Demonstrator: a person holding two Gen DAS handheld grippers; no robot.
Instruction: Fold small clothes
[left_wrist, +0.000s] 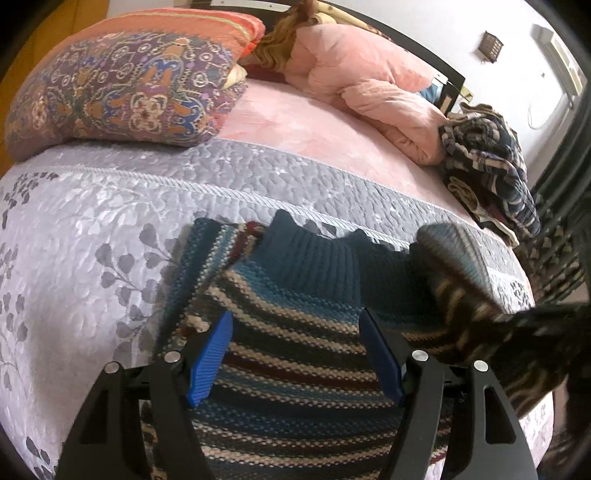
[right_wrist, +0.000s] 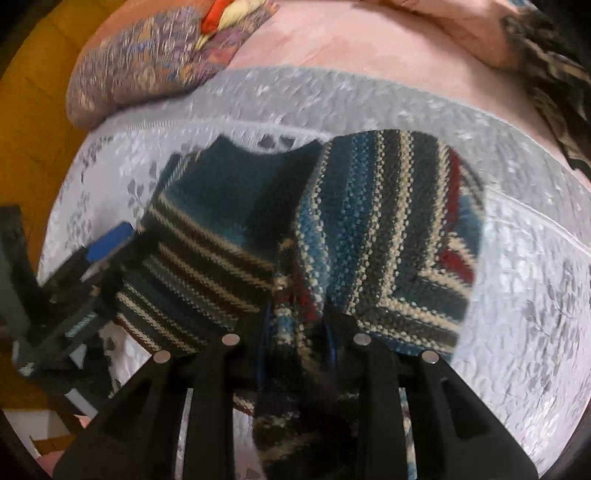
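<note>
Striped knit sweater judged soft, thick, limp. Sleeve pinched by right gripper; left gripper spread wide, empty. Hold advised at edges.

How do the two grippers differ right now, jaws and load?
The left gripper has its jaws spread wide and holds nothing; the right gripper has its jaws shut on a bunched fold of the striped sweater. The left hovers over the sweater's flat body; the right lifts a side part across it. Both are black-framed with blue pads.
</note>
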